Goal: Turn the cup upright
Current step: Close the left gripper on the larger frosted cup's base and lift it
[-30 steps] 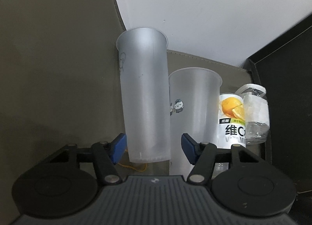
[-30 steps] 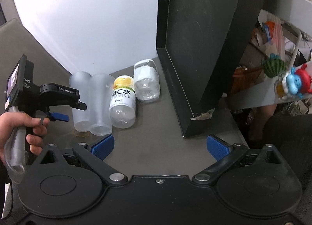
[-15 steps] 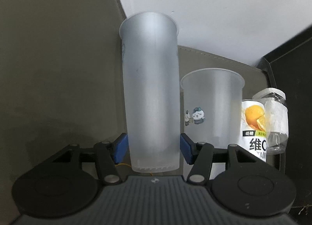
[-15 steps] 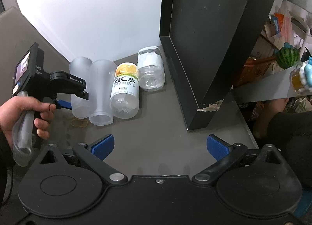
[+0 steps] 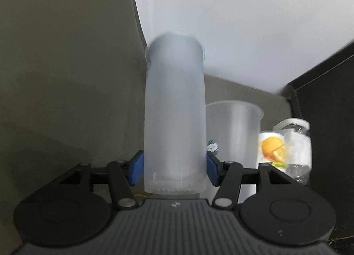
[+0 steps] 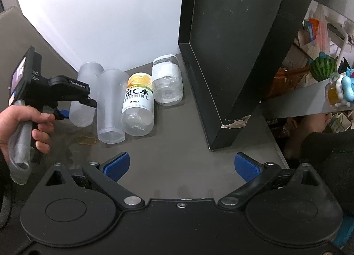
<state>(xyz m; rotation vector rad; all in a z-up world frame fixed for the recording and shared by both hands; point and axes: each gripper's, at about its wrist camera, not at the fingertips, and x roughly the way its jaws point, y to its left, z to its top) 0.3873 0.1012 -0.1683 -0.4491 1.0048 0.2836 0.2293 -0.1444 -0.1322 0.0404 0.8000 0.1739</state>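
Frosted cup (image 5: pixel 174 122): lying on its side at the left end of a row on the grey desk (image 6: pixel 177 144), its closed base toward the left camera and its rim toward the white wall (image 6: pixel 99 12). It is clasped near the base by the blue pads (image 5: pixel 136 171) of the left hand-held gripper (image 5: pixel 174 172), one pad pressed to each side. In the right wrist view the same cup (image 6: pixel 85 98) is seen beside the left hand-held gripper (image 6: pixel 66 109), which is held by a bare hand (image 6: pixel 28 126).

Second cup (image 6: pixel 111 109): clear, on its side, just beside the frosted cup.

Vitamin drink bottle (image 6: pixel 138 104): orange-fruit label, on its side, next in the row.

Clear jar (image 6: pixel 168 80): white cap, on its side, at the right end of the row, near the black cabinet (image 6: pixel 232 56).

Rubber band (image 6: pixel 86 140): yellow, flat on the desk in front of the two cups.

Right hand-held gripper (image 6: pixel 181 166): jaws spread wide, nothing between the blue pads, held above bare desk well apart from the row.
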